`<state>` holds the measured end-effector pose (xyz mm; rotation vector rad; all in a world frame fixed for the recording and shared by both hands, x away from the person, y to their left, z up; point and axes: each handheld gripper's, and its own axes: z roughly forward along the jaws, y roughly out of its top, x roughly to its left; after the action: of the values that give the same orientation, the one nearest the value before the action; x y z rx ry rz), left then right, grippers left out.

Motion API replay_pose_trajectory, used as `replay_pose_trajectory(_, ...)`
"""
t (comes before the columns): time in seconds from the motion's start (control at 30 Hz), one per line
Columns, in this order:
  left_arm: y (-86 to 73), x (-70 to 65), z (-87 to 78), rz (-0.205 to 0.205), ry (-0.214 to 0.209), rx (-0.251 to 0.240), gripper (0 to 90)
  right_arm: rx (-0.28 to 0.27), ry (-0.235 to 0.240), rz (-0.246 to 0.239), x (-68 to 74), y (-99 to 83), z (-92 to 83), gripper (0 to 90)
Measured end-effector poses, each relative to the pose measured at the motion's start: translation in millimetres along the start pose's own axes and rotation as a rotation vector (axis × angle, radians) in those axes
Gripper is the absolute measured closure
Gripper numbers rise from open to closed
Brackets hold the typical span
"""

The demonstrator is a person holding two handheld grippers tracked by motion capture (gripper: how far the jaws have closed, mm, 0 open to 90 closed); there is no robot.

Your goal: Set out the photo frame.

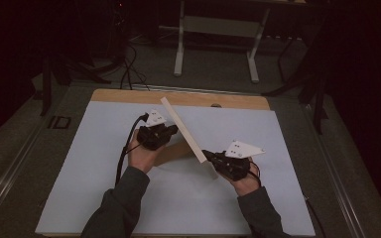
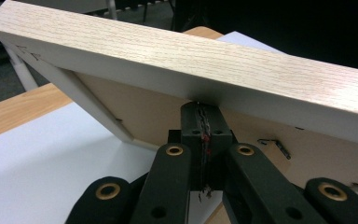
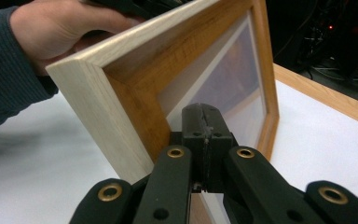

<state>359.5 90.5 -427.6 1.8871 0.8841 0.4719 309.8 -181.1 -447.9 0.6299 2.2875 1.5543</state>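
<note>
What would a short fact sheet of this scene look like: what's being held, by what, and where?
Object: light wooden picture frame, tilted on edge above the table
Front: glazed side faces the right claw
Back: brown backing board faces the left claw
Left claw: jaws shut, tips against the frame's back
Right claw: jaws shut, tips at the frame's front
Holders: a person's left hand and right hand
Surface: white sheet on a wooden table

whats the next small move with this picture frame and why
Probably ease the wooden picture frame down flat onto the white table sheet. It stands tilted on one edge, propped between the shut left gripper behind its back and the shut right gripper at its glass front, so neither really clamps it.
</note>
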Motion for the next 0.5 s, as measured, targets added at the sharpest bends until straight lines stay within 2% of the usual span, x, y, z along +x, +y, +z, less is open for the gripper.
replay_pose_trajectory(0.5, 5.5, -1.6, 7.6, 0.016, -0.002, 0.010, 90.0, -0.008, 0.017, -0.017, 4.2, 6.1, 1.6, 89.6)
